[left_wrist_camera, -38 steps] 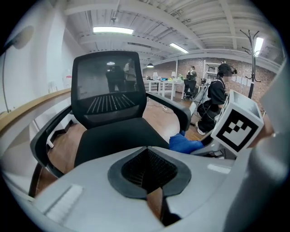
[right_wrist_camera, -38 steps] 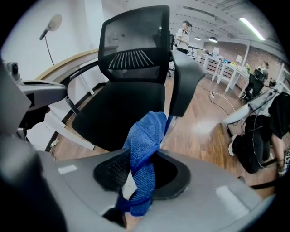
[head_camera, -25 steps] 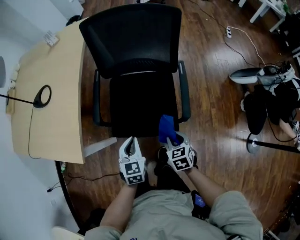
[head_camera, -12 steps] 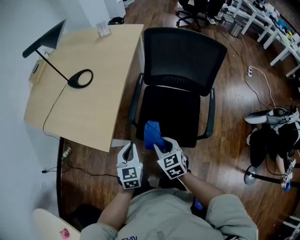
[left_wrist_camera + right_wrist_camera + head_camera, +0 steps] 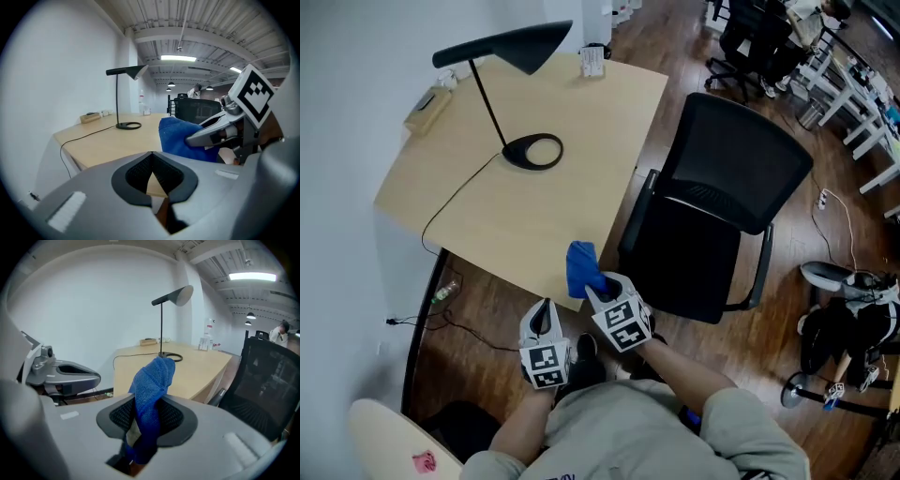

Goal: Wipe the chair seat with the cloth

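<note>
Right gripper [image 5: 598,289]: fingers clamped on the blue cloth [image 5: 580,267]. Cloth is bunched, stands up out of the fingers, short tail hanging below them

Head view: cloth shows over the near corner of the light wood bench [image 5: 534,211], left of the black chair [image 5: 739,159]. It is apart from the chair seat [image 5: 694,267], no contact

Left gripper [image 5: 545,314]: fingers together at the tips, nothing between them. Sits just left of the right gripper, over the wood floor [image 5: 487,309] by the bench edge

Both grippers are close in front of the person's torso

Chair stands at the bench's right side, an armrest on either side of the seat

On bench: black desk lamp [image 5: 511,47] with ring base, cord trailing toward the near-left edge. Small items at the far edge, too small to tell
</note>
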A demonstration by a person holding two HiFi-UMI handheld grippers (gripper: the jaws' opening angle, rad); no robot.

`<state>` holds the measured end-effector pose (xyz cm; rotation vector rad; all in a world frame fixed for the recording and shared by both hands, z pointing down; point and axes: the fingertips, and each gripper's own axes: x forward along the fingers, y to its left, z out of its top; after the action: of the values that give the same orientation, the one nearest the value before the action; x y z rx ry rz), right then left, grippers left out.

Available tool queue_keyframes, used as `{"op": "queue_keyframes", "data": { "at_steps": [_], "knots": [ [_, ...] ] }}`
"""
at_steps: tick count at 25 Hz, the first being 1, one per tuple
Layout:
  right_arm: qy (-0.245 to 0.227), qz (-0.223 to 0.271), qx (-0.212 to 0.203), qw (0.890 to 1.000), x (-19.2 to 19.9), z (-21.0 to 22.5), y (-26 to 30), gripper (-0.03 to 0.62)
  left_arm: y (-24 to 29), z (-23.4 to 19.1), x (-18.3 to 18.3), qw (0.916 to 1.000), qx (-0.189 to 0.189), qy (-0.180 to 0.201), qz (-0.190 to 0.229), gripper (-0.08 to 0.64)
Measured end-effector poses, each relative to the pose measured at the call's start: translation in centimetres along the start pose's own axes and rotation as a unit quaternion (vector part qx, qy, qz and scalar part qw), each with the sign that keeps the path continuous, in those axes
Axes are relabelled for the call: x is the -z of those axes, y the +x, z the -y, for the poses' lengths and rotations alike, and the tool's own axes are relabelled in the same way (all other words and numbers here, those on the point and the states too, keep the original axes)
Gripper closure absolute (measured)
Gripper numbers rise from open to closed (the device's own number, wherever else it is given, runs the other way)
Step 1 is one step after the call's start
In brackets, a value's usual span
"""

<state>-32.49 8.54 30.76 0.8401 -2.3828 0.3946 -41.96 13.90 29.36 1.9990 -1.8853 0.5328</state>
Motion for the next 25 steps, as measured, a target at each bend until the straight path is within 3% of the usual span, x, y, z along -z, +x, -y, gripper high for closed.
{"op": "queue_keyframes", "data": {
  "at_steps": [5, 10, 19, 22, 25],
  "knots": [
    [0.028, -0.031, 0.002, 0.999, -1.3, -1.8, 7.9, 0.486, -0.1, -7.1, 1.3, 0.9996, -0.022, -0.011, -0.009, 0.555],
    [0.040, -0.076, 0.023, 0.996, -0.2, -1.7, 12.5, 0.486, -0.1, -10.3, 1.7, 0.9994, -0.025, -0.019, -0.010, 0.555],
    [0.048, -0.108, 0.030, 0.993, 1.2, -1.3, 14.8, 0.454, 0.3, -9.5, 2.1, 0.9997, 0.015, -0.015, -0.010, 0.555],
    [0.053, -0.107, 0.018, 0.993, 0.7, -1.7, 13.6, 0.405, 0.5, -8.7, 1.5, 0.9994, 0.029, -0.018, -0.008, 0.555],
    [0.032, -0.087, 0.024, 0.995, -0.6, -2.0, 10.5, 0.400, 0.8, -7.4, 0.0, 0.9981, 0.054, -0.028, 0.005, 0.555]
  ]
}}
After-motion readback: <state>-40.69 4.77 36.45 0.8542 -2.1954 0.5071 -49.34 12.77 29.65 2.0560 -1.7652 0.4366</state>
